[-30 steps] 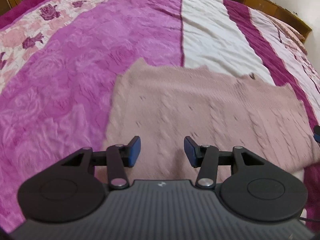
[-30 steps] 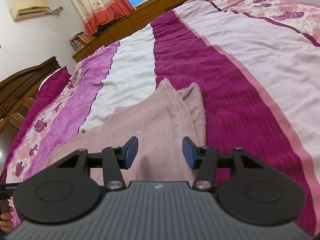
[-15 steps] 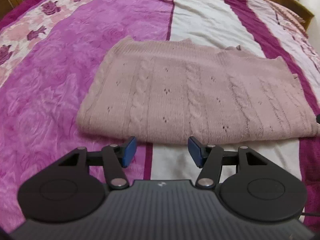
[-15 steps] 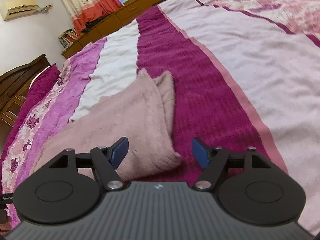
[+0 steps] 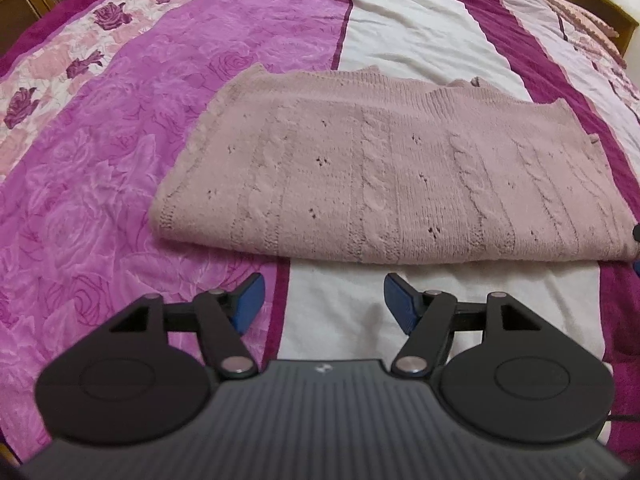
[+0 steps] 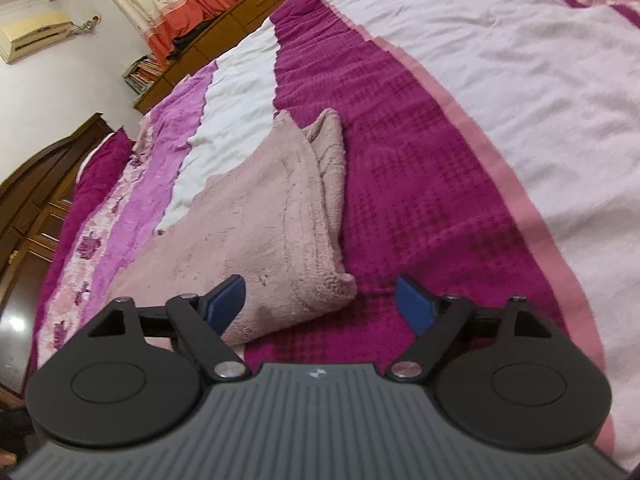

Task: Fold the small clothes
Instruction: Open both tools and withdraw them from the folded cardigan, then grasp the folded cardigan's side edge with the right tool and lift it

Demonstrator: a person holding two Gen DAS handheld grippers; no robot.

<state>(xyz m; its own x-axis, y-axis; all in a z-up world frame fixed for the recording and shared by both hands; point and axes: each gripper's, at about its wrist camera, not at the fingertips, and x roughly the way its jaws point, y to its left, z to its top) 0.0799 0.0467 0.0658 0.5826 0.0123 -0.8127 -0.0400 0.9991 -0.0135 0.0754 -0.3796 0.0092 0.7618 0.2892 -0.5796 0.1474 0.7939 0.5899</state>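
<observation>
Now folded once: pink cable-knit sweater [image 5: 384, 184] flat across the striped bedspread [image 5: 120, 184], folded edge nearest. Left gripper [image 5: 324, 300] short of that edge, jaws apart, nothing between; jaws just been opening. Right gripper [image 6: 320, 300] at the sweater's near right corner [image 6: 280, 240], jaws wide and just been opening, left pad just beside the knit, not pinching. Likely risks: catching only the top layer of loose, stretchy knit, dragging the stack askew; snagging bedspread with it. Compared with a second ago: both grippers drawn back off the sweater, gaps wider.
</observation>
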